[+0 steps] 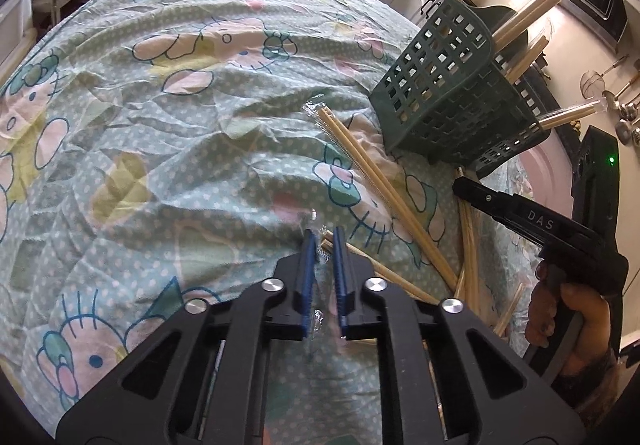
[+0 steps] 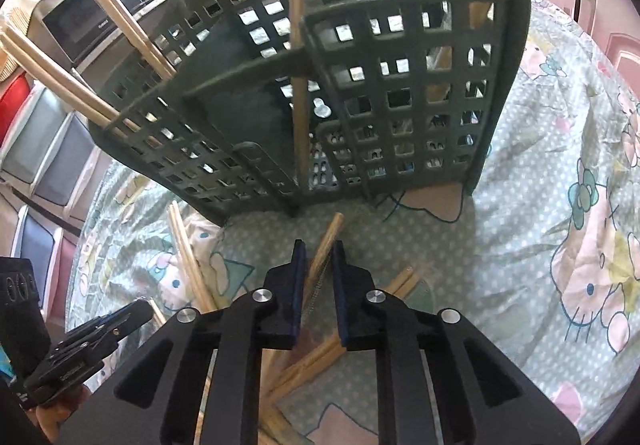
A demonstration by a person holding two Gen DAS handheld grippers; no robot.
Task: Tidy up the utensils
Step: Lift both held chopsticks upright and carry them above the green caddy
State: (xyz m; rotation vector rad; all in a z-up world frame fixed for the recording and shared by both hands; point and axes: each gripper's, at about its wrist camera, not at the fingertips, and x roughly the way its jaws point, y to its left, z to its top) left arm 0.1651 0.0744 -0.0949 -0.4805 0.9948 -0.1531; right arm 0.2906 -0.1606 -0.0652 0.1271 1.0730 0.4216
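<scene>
Left gripper (image 1: 323,235) clamps a wrapped chopstick pair (image 1: 325,241); right gripper (image 2: 318,249) pinches another chopstick (image 2: 329,235).

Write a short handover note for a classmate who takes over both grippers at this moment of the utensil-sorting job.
Left gripper: jaws shut on the wrapper end of a wrapped chopstick pair lying on the tablecloth.
Right gripper: jaws appear shut on another chopstick pair, just in front of the green basket.
Done: several upright chopsticks already stand in the basket.
Left: lift both gripped pairs into the basket, then collect the loose chopsticks still scattered on the cloth beside it.
</scene>
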